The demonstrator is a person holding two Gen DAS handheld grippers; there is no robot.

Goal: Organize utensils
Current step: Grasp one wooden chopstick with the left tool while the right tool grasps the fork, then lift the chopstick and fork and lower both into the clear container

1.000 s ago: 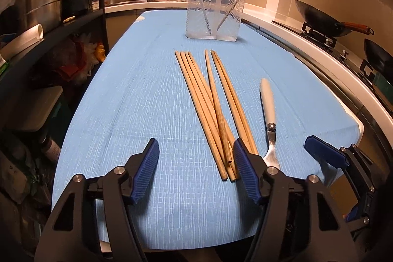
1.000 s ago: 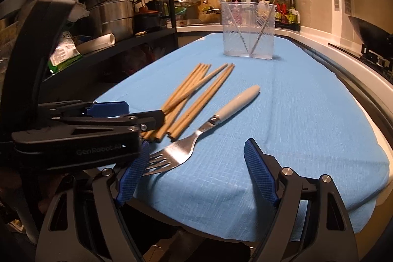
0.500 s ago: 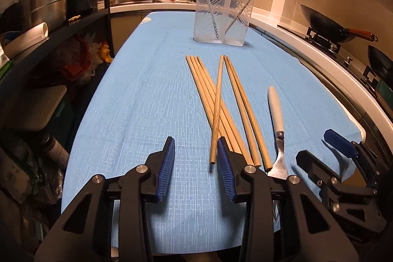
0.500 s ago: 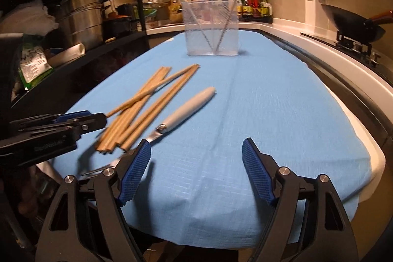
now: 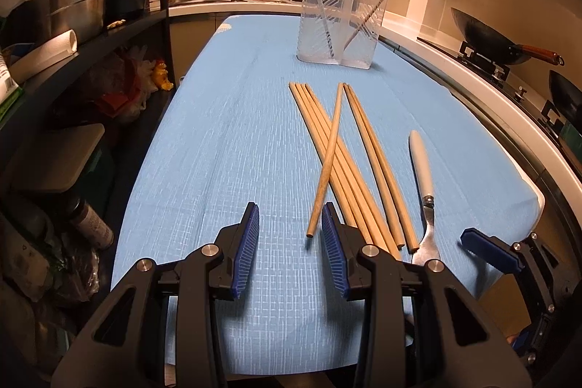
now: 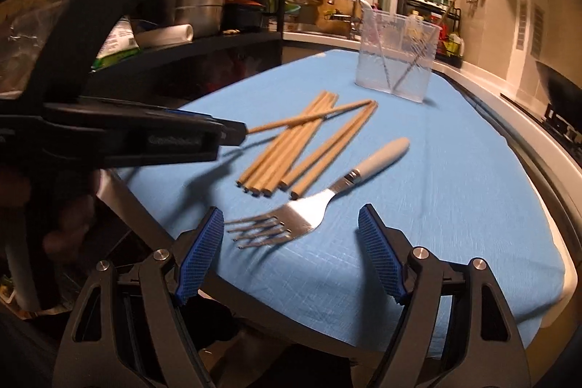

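On the blue-clothed table (image 5: pixel 225 140), the left tongs (image 5: pixel 289 242) stand part-open, apparently gripping nothing, beside a crossed chopstick (image 5: pixel 325 162), while the right tongs (image 6: pixel 291 253), empty and closing, should centre on the fork (image 6: pixel 309 206).

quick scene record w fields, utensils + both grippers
surface: blue cloth
holder: clear container at the far end, a white-handled utensil and a stick already in it
chopsticks: bundle flat on the cloth
crossed chopstick: lies across the bundle, near end between the left pads
fork: white handle, beside the bundle, tines toward the cameras
left gripper: part open, gap visible beside the stick, grip not evident
right gripper: jaws closing, pads either side of the tines, not touching
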